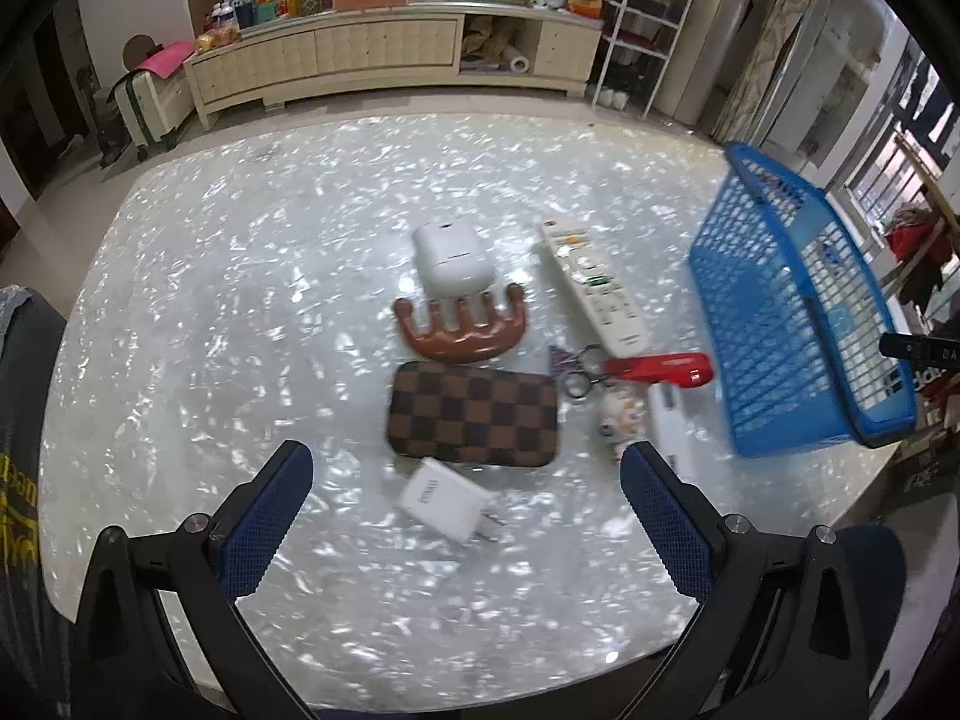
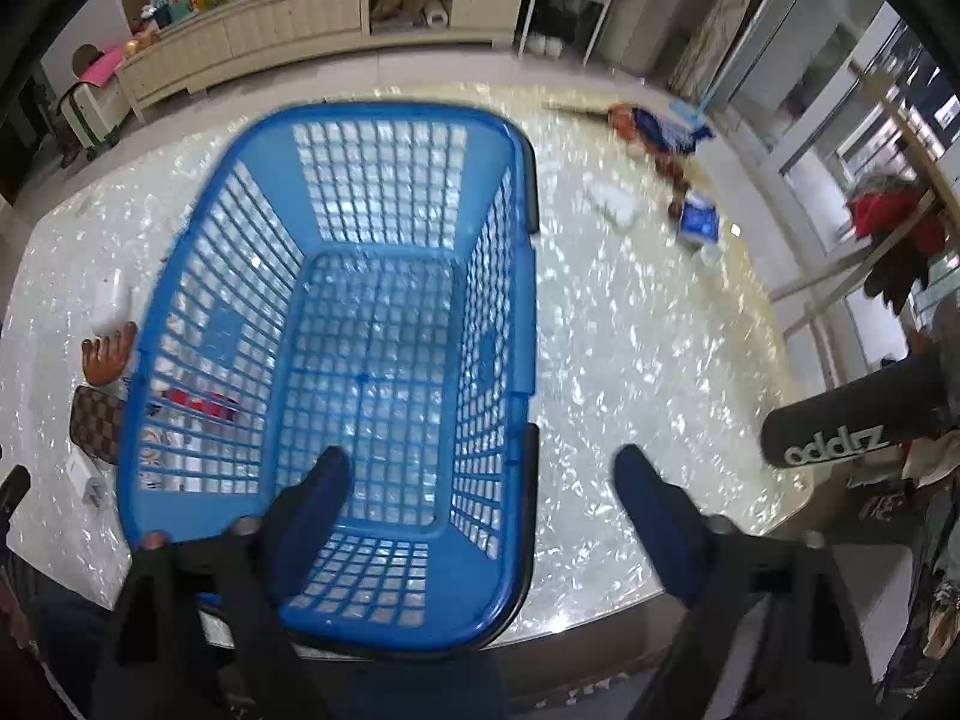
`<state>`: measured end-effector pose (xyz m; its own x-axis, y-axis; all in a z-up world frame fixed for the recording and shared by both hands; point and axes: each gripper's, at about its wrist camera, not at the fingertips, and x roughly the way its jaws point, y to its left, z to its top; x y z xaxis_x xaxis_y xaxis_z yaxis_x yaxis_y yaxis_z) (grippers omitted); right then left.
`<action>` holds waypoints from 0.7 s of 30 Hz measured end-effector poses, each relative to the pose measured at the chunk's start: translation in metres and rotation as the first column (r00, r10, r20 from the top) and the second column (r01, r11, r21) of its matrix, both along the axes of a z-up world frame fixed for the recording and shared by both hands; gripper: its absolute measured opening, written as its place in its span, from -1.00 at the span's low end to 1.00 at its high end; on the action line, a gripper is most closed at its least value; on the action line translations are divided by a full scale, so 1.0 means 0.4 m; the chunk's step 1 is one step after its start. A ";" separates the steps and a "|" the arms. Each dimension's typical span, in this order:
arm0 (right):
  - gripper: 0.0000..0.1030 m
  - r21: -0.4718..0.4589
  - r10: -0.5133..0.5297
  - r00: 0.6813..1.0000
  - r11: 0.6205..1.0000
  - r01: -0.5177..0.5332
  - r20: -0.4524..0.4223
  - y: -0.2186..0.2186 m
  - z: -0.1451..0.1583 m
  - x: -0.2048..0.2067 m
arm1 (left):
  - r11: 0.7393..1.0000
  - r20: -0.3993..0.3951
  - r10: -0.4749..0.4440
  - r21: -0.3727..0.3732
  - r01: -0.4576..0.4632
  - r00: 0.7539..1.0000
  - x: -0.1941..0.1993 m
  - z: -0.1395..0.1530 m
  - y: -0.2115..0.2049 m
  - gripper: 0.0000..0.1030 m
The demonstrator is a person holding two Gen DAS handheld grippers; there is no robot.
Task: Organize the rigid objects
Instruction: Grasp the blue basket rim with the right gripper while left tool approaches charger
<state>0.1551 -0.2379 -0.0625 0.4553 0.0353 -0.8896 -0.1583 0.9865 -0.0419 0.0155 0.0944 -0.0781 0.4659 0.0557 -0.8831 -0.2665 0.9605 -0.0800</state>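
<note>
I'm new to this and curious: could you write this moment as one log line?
left gripper: open above white charger | right gripper: open astride blue basket wall | basket: empty

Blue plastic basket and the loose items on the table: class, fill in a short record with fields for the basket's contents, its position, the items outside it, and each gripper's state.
basket contents: blue plastic lattice basket is empty
basket position: on the shiny white table, right of the items
items outside: white remote control, brown wooden comb, brown checkered case, white charger plug, red-handled tool
left gripper: open, above the plug
right gripper: open, one finger inside the basket's near right corner
</note>
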 end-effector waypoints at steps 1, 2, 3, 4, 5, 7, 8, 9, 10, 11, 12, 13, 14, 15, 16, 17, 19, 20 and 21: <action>0.37 0.000 -0.005 1.000 1.000 0.005 -0.019 -0.006 -0.012 0.009 | 1.000 -0.007 0.000 -0.002 0.000 1.000 0.002 -0.004 0.011 1.00; 0.20 0.002 -0.008 0.999 1.000 0.008 -0.036 -0.010 -0.023 0.015 | 1.000 -0.013 -0.002 -0.004 0.002 1.000 0.004 -0.007 0.019 1.00; 0.14 0.005 -0.010 0.999 1.000 0.010 -0.048 -0.012 -0.032 0.021 | 1.000 -0.021 -0.001 -0.003 0.001 1.000 0.005 -0.010 0.028 1.00; 0.05 0.006 -0.011 0.998 1.000 0.011 -0.060 -0.014 -0.041 0.028 | 1.000 -0.030 -0.003 -0.001 0.003 1.000 0.006 -0.012 0.034 1.00; -0.01 0.005 -0.009 0.997 1.000 0.009 -0.072 -0.015 -0.049 0.032 | 1.000 -0.040 -0.009 0.000 0.009 0.999 0.009 -0.018 0.041 1.00; -0.08 0.012 0.011 0.996 1.000 -0.010 -0.090 -0.016 -0.065 0.041 | 1.000 -0.064 -0.030 -0.004 0.030 0.997 0.014 -0.032 0.047 1.00; -0.21 0.013 0.025 0.995 1.000 -0.024 -0.101 -0.014 -0.072 0.045 | 0.999 -0.086 -0.047 -0.006 0.046 0.995 0.017 -0.041 0.046 1.00; -0.30 0.014 0.031 0.994 0.999 -0.030 -0.107 -0.014 -0.079 0.050 | 0.998 -0.113 -0.062 -0.009 0.061 0.992 0.019 -0.052 0.044 1.00; -0.46 0.020 0.036 0.993 0.999 -0.034 -0.115 -0.015 -0.086 0.052 | 0.998 -0.132 -0.064 -0.017 0.062 0.989 0.019 -0.063 0.045 1.00; -0.57 0.030 0.042 0.991 0.999 -0.038 -0.123 -0.016 -0.092 0.054 | 0.998 -0.162 -0.055 -0.029 0.051 0.985 0.020 -0.080 0.047 1.00; -0.59 0.036 0.045 0.991 0.999 -0.040 -0.130 -0.016 -0.098 0.054 | 0.999 -0.190 -0.040 -0.038 0.033 0.981 0.022 -0.096 0.049 1.00; -0.60 0.041 0.050 0.989 0.998 -0.045 -0.137 -0.016 -0.103 0.053 | 0.999 -0.210 -0.029 -0.044 0.020 0.977 0.023 -0.110 0.050 1.00; -0.61 0.045 0.059 0.988 0.998 -0.053 -0.140 -0.017 -0.110 0.056 | 0.999 -0.235 -0.013 -0.053 0.001 0.972 0.024 -0.125 0.052 1.00; -0.62 0.052 0.064 0.988 0.997 -0.057 -0.143 -0.019 -0.118 0.060 | 0.997 -0.262 0.010 -0.068 -0.028 0.965 0.028 -0.143 0.055 1.00; -0.68 0.056 0.067 0.987 0.997 -0.059 -0.146 -0.019 -0.123 0.061 | 0.994 -0.291 0.036 -0.092 -0.066 0.956 0.032 -0.161 0.060 1.00; -0.76 0.060 0.071 0.987 0.996 -0.063 -0.145 -0.020 -0.127 0.063 | 0.990 -0.310 0.053 -0.111 -0.091 0.949 0.035 -0.172 0.062 1.00; -0.80 0.074 0.087 0.985 0.994 -0.077 -0.148 -0.020 -0.137 0.065 | 0.978 -0.352 0.090 -0.148 -0.150 0.932 0.042 -0.197 0.070 1.00; -0.81 0.083 0.094 0.984 0.993 -0.082 -0.149 -0.021 -0.142 0.066 | 0.972 -0.366 0.113 -0.154 -0.180 0.924 0.046 -0.206 0.071 1.00; -0.81 0.091 0.098 0.984 0.992 -0.085 -0.150 -0.024 -0.147 0.066 | 0.969 -0.369 0.126 -0.154 -0.194 0.921 0.048 -0.213 0.070 1.00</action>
